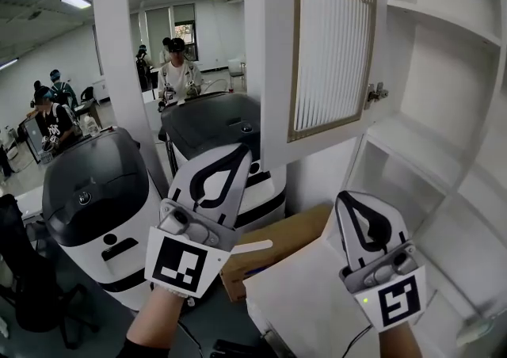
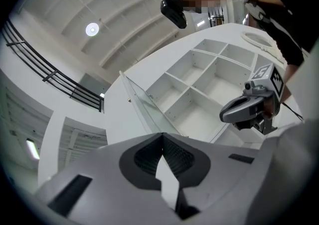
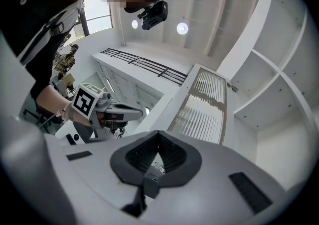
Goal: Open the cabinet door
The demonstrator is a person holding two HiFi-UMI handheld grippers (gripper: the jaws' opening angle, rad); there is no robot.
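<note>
The white cabinet door (image 1: 329, 55) with its ribbed glass panel stands swung open, away from the shelves (image 1: 428, 142), hanging on a metal hinge (image 1: 375, 95). My left gripper (image 1: 238, 150) is below the door's lower left corner, apart from it, shut and holding nothing. My right gripper (image 1: 346, 198) sits lower, in front of the open compartments, shut and holding nothing as well. The left gripper view has the door (image 2: 142, 104) edge-on beside the empty shelves (image 2: 199, 89), beyond the closed left gripper (image 2: 162, 137). In the right gripper view the glass panel of the door (image 3: 202, 104) rises beyond the closed right gripper (image 3: 158, 134).
Two white machines with dark lids (image 1: 95, 190) (image 1: 214, 127) stand to the left behind a white post (image 1: 115, 55). A cardboard box (image 1: 277, 245) lies below the door beside a white surface (image 1: 301, 301). People (image 1: 178, 71) stand at the back of the room.
</note>
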